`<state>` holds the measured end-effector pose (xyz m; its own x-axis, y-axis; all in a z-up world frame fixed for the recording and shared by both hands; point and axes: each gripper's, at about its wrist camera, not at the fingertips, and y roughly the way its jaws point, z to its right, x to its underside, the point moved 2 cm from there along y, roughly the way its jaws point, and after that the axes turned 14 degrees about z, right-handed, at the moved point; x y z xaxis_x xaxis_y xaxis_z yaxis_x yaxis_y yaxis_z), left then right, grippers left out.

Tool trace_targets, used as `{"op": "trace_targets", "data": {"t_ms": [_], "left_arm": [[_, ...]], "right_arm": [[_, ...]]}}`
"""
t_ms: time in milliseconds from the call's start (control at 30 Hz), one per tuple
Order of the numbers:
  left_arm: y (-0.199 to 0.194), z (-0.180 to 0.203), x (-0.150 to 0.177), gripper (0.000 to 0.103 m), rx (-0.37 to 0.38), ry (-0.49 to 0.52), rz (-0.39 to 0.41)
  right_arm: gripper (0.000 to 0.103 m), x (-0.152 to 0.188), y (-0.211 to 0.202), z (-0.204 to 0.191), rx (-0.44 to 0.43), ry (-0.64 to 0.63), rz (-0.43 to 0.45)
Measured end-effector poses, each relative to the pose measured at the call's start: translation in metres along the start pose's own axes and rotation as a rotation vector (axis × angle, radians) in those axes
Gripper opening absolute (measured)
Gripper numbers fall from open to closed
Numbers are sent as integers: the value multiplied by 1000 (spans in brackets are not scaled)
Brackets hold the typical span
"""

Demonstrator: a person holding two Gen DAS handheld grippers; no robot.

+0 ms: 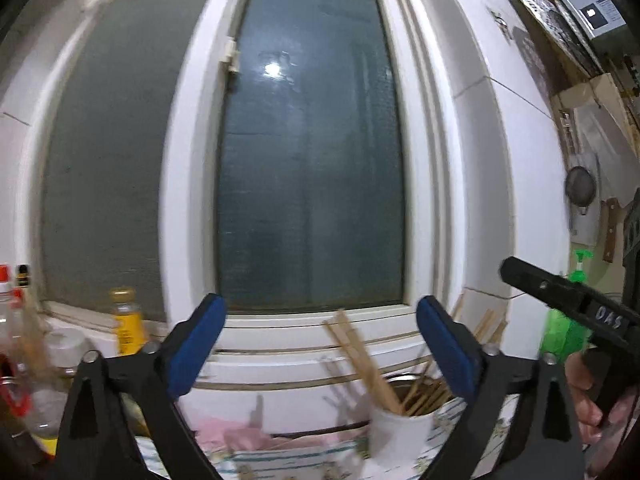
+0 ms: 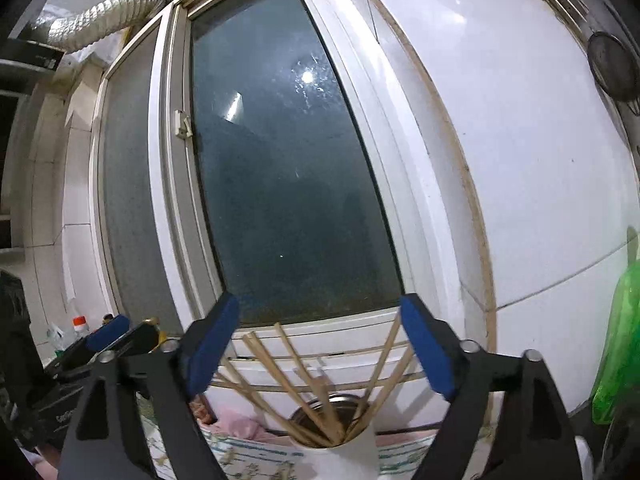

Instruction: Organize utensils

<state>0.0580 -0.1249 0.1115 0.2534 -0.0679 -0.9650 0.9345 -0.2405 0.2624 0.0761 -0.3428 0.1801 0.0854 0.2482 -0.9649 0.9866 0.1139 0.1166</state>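
A white cup (image 2: 340,460) stands low in the right wrist view, full of several wooden chopsticks (image 2: 280,384) that fan out. My right gripper (image 2: 320,344) is open and empty, its blue pads on either side above the chopsticks. In the left wrist view the same cup (image 1: 400,428) with chopsticks (image 1: 364,360) sits low right of centre, blurred. My left gripper (image 1: 322,344) is open and empty, above and a little left of the cup. The right gripper's black finger (image 1: 560,292) shows at the right edge.
A window (image 1: 312,140) with a white sill fills the background. Bottles (image 1: 126,320) stand at the left. A green bag (image 2: 620,340) hangs at the right. A patterned cloth (image 2: 248,456) lies under the cup, with pink cloth (image 1: 240,436) behind. A strainer (image 1: 580,188) hangs on the wall.
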Motion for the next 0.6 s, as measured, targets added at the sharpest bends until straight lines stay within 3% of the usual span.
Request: {"op": "trace_targets", "data": {"t_ms": [100, 233, 400, 600], "left_arm": [[-13, -15, 5, 103, -36, 14, -11], [-27, -29, 19, 103, -59, 42, -55], [-35, -45, 43, 103, -86, 19, -105], [-46, -60, 74, 103, -145, 33, -149]], "right_arm": [[88, 9, -5, -12, 15, -44, -32], [92, 23, -20, -26, 148, -170, -21], [103, 37, -33, -41, 113, -219, -54], [103, 65, -41, -50, 110, -249, -66]]}}
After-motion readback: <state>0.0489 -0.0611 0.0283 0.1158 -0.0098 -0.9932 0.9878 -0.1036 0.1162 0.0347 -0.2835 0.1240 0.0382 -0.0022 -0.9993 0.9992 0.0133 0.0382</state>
